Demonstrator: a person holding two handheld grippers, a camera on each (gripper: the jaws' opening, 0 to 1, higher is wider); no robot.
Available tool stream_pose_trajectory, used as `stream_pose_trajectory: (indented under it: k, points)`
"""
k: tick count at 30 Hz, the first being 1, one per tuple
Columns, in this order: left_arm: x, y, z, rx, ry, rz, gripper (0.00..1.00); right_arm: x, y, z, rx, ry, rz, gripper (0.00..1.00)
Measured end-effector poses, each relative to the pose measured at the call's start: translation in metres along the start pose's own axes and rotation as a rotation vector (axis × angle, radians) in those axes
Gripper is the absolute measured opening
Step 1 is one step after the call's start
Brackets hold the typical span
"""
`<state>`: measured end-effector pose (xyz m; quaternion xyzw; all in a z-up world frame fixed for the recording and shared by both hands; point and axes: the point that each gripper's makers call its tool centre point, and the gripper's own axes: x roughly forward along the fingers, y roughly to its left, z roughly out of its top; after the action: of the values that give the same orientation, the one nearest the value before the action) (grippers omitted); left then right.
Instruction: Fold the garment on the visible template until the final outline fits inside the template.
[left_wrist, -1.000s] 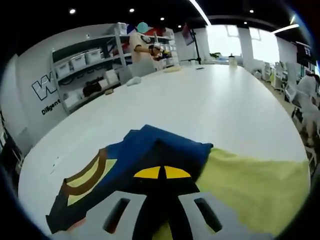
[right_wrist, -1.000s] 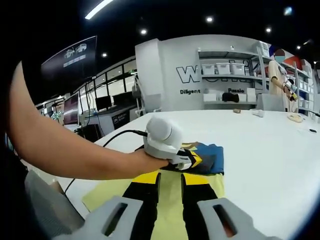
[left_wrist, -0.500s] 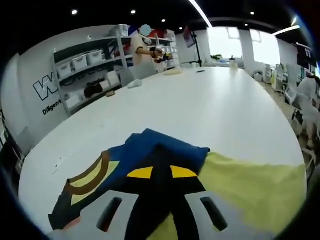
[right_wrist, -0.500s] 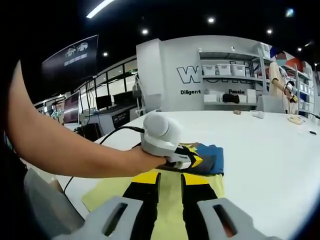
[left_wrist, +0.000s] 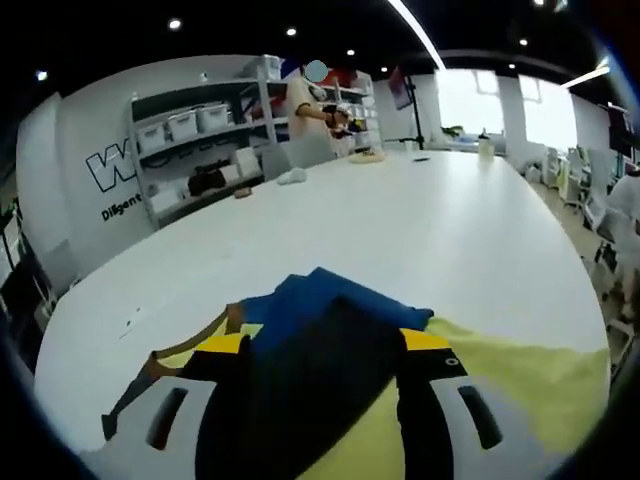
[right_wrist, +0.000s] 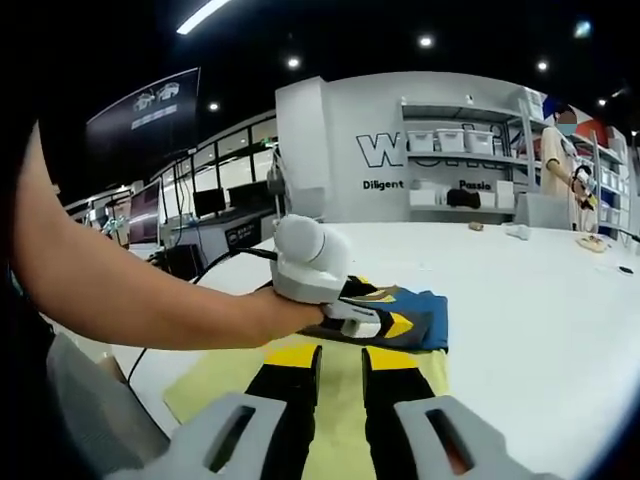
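A dark blue garment (left_wrist: 330, 296) with brown and yellow trim lies folded at one end of the yellow template sheet (left_wrist: 520, 372) on the white table. My left gripper (left_wrist: 325, 342) is open, its jaws spread wide over the garment's dark fold. From the other side, the left gripper (right_wrist: 386, 312) hovers low over the garment (right_wrist: 428, 318), held by a person's hand. My right gripper (right_wrist: 342, 357) is a short way back over the template (right_wrist: 225, 378). Its jaws are slightly apart with nothing between them.
The white table (left_wrist: 430, 220) stretches far beyond the garment. Shelves with white bins (left_wrist: 200, 130) line the back wall, and a person (left_wrist: 310, 105) stands at the table's far end. A bare forearm (right_wrist: 130, 300) and a black cable (right_wrist: 235, 268) cross the left of the right gripper view.
My left gripper's jaws were shut together on the garment and now stand wide open. Its body has tipped slightly in the right gripper view. The right gripper has held still.
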<state>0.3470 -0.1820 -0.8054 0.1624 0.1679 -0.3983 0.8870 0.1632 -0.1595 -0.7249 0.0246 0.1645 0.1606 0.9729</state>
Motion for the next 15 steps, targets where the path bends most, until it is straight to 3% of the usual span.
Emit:
stream_pose_trajectory:
  k: [5, 15]
  points:
    - [-0.004, 0.006, -0.002, -0.028, 0.014, 0.019, 0.7, 0.0, 0.0, 0.0, -0.002, -0.002, -0.002, 0.14]
    - [-0.016, 0.011, 0.0, -0.042, 0.004, 0.035, 0.75, 0.0, 0.0, 0.0, -0.014, 0.002, -0.005, 0.14]
